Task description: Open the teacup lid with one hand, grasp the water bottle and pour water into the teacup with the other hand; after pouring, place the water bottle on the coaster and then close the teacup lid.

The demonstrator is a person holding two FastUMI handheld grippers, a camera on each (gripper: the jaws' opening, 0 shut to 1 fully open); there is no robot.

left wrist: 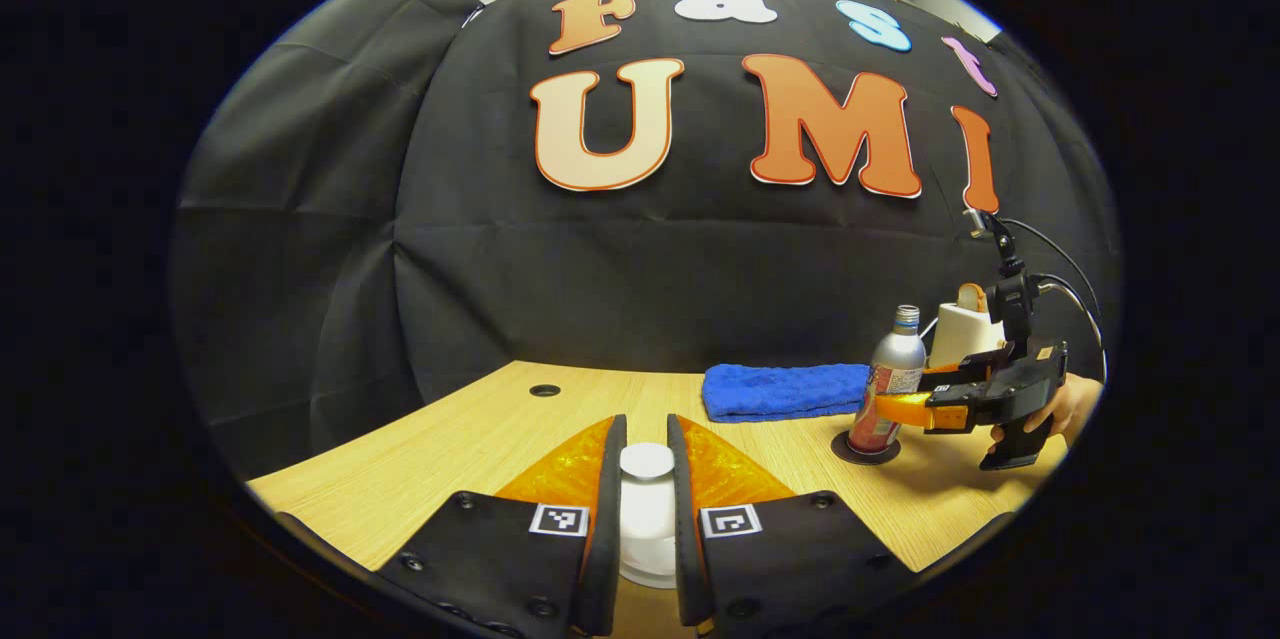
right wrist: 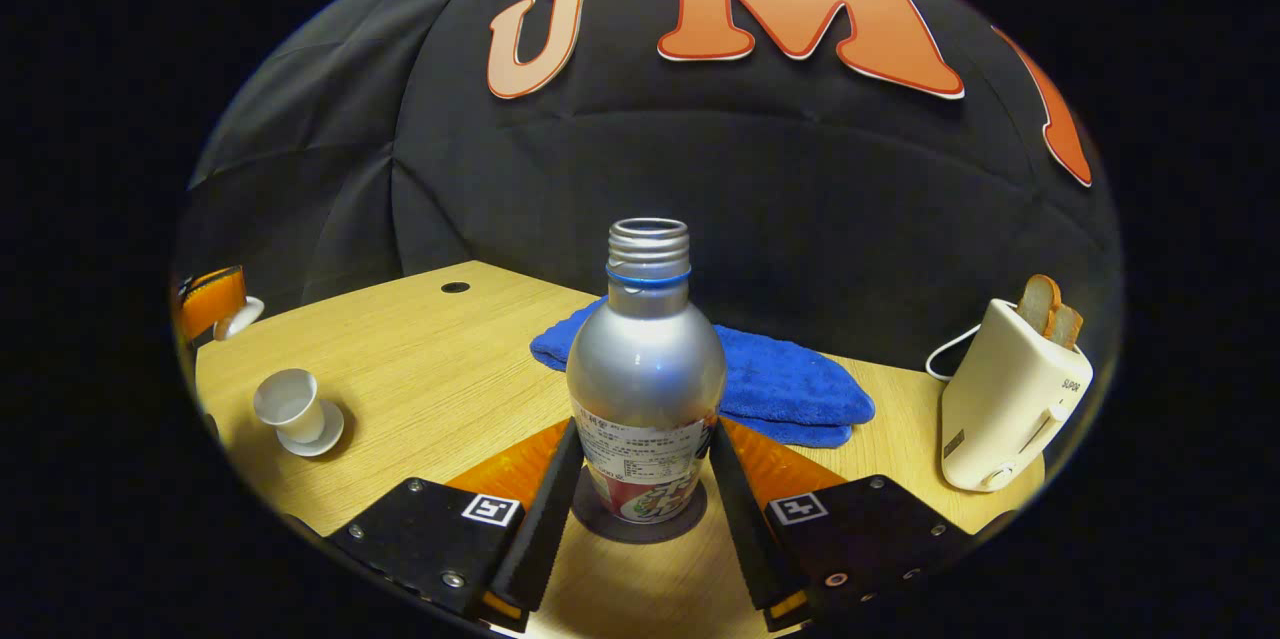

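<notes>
Right gripper view, right claw [right wrist: 640,509] clamped on water bottle [right wrist: 646,374], coaster [right wrist: 640,525] half hidden, left claw [left wrist: 647,509] clamping lid [left wrist: 647,509].

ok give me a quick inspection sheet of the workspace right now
surface: wooden table, one round hole near the back
job's things: cup uncovered on its saucer; lid lifted off; bottle upright, uncapped, on the coaster
clutter: blue towel; toaster holding bread
grippers: left claw closed on the lid; right claw pressing both sides of the bottle, a hand holding it
cables: white toaster cord; black cables above the right claw
surroundings: black cloth wall
</notes>
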